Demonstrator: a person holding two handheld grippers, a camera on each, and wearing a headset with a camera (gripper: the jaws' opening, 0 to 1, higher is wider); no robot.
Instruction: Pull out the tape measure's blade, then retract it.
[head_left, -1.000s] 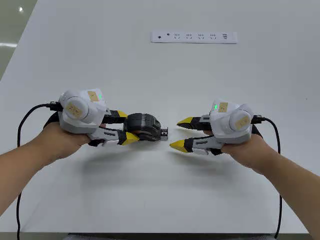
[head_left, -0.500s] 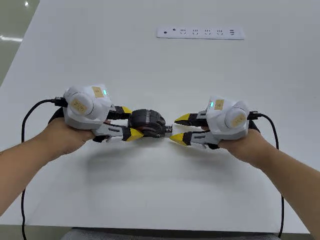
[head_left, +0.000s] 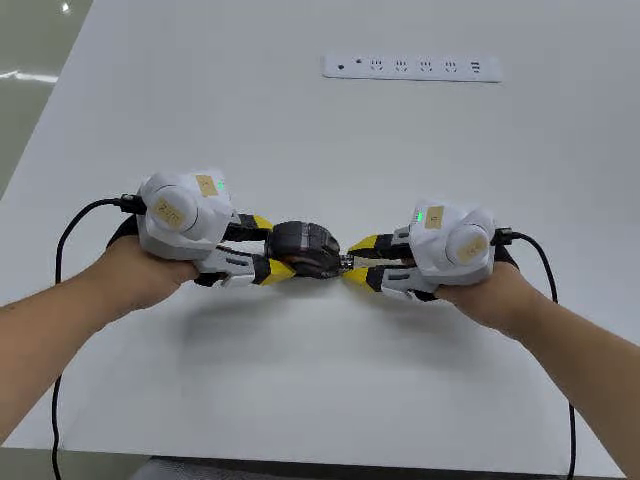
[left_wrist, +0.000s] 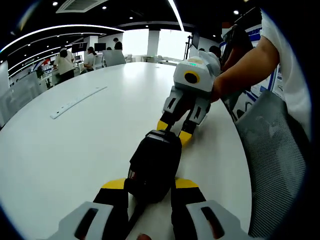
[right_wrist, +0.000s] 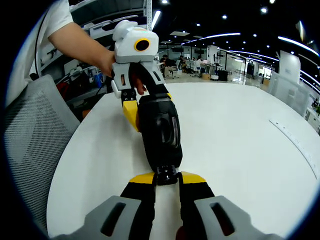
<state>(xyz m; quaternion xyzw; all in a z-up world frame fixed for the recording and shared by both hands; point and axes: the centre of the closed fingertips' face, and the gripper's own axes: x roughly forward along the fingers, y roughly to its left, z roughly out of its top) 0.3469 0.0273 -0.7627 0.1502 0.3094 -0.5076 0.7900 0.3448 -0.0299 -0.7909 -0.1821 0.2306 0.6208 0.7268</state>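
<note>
Tape measure (head_left: 303, 249): where is it right now?
— It is squeezed between the fingers of the left gripper (head_left: 270, 246), one finger on each side. It is held low at the worktop (head_left: 300, 130). Whether it is touching cannot be told.

Which way is it lying?
— Its long side is pointed straight out from the left fingers toward the right gripper (head_left: 357, 260). The blade end (right_wrist: 166, 175) is stuck out of the far side of the case, right between the right fingers.

Are the right fingers closed?
— They look pinched shut on the blade end, with a yellow tip pressed on each side. The blade is not pulled out yet.

What is needed for the next pull?
— The right gripper should probably be drawn straight back, away from the left fingers, along that same line. If the pull is bent sideways, the little end could be lost from the fingers.
</note>
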